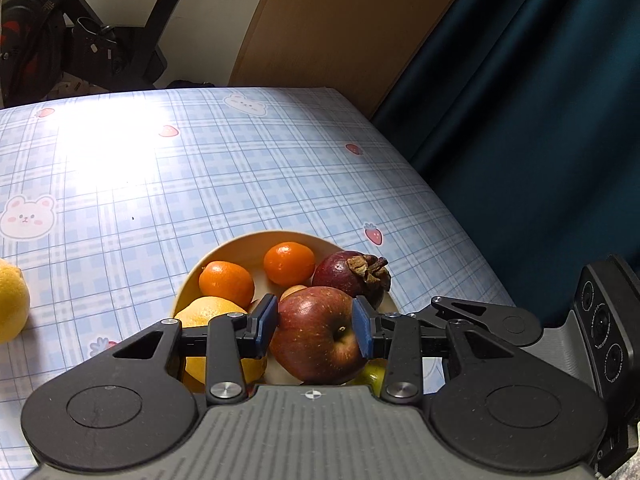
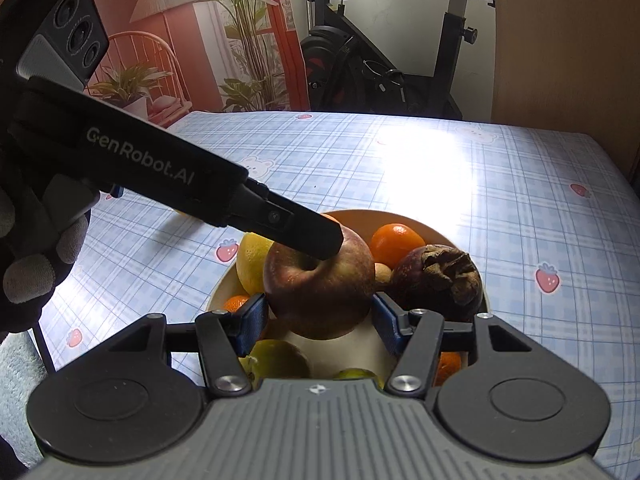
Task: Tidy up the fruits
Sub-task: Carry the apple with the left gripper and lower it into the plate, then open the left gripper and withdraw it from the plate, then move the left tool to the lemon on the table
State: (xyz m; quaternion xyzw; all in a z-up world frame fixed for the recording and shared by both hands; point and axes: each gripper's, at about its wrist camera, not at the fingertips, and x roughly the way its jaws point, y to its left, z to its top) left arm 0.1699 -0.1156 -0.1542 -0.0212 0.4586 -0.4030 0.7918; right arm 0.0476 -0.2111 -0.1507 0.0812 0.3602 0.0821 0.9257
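left gripper (image 1: 316, 326): clamped on the red apple (image 1: 320, 336) over the bowl (image 1: 240, 250)
right gripper (image 2: 318, 318): spread apart, straddling that apple, not pressing
tabletop (image 1: 240, 168): lemon (image 1: 12, 300) far left

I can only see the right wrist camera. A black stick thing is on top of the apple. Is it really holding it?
Observer: Yes. The left wrist view shows the left gripper with a blue pad against each side of the apple.
Child: Is any fruit outside the bowl?
Observer: A lemon lies on the tablecloth, apart from the bowl.
Child: What's next to the table over there?
Observer: A dark teal curtain hangs along its right side.
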